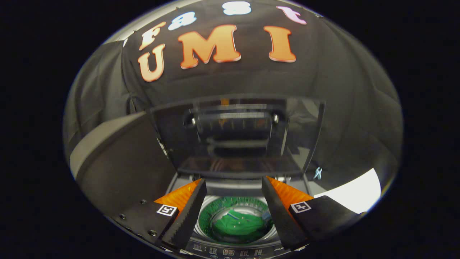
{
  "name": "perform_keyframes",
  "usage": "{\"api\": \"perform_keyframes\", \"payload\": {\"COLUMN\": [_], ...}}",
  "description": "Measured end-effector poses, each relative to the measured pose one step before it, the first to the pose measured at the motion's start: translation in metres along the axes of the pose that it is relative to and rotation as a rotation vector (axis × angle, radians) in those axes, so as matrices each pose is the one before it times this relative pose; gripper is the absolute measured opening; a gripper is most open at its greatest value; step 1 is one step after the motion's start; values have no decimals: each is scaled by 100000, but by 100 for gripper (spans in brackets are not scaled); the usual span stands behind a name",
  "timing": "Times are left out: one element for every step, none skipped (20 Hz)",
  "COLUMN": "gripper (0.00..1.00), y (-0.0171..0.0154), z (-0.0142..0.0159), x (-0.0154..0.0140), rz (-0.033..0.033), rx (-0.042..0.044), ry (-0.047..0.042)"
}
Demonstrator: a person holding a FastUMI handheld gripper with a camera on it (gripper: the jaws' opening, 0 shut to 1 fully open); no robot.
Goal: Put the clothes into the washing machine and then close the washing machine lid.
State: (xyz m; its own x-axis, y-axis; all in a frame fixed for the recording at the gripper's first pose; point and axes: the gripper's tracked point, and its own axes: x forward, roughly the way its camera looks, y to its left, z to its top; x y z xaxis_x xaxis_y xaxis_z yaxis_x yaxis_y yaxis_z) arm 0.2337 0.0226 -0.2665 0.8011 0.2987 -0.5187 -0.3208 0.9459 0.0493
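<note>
I look down into a small top-loading washing machine (237, 189). A green piece of clothing (235, 223) lies at the bottom of its drum, below and between my fingers. The machine's dark see-through lid (237, 136) stands raised upright just beyond my fingertips. My gripper (233, 185) is open above the drum's mouth, with nothing between its fingers (187, 216). The machine's button panel (230, 251) shows at the near rim.
A dark panel with a pale edge (115, 158) stands left of the machine. A white sheet (354, 196) lies to the right, and a small pale blue clip-like thing (317, 173) sits near the lid's right corner.
</note>
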Motion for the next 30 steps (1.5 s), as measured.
{"api": "perform_keyframes", "payload": {"gripper": [99, 99, 99, 99, 99, 99, 99, 99, 99, 98, 98, 99, 98, 98, 99, 99, 99, 99, 99, 99, 99, 99, 99, 99, 99, 99, 99, 100, 100, 100], "y": [353, 343, 121, 370, 157, 129, -94, 119, 304, 292, -239, -80, -350, -248, -67, 125, -67, -13, 53, 112, -36, 25, 25, -87, -280, -41, -129, -510, -52, 58], "z": [2637, 2041, 1626, 1766, 1506, 1405, 1262, 746, 945, 877, 414, 456, 210, -401, -511, -624, -489, -490, -582, -557, -418, -328, -642, -612, -916, -790, 484, 10, -57, -34], "x": [-734, -290, -389, -79, 84, 482, 685, 893, 927, 1106, 1457, 1335, 1530, 1471, 1565, 1401, 992, 888, 895, 760, 637, 487, 479, 516, 299, 58, 238, 45, -57, -215], "rz": [823, 659, 839, 884, 558, 367, 52, 784, 776, 234, -364, -447, -1079, -929, -373, -405, -233, -593, -269, -158, -335, -271, -366, -722, -651, 402, -6, -1943, -109, 300], "rx": [-135, -372, -155, -261, -598, -1146, -1209, -764, -134, 689, 447, 312, -355, -528, -524, -344, -262, -54, -26, -222, -264, -312, -616, -990, -1009, -650, 3466, 173, -1, -195], "ry": [-4833, -3304, -3138, -2965, -2733, -2922, -2566, -1223, -527, -192, 20, -335, 1000, 2386, 2054, 2414, 1829, 1835, 1769, 1587, 1243, 1107, 1260, 1624, 1902, 2494, -3302, -107, -886, 124]}}
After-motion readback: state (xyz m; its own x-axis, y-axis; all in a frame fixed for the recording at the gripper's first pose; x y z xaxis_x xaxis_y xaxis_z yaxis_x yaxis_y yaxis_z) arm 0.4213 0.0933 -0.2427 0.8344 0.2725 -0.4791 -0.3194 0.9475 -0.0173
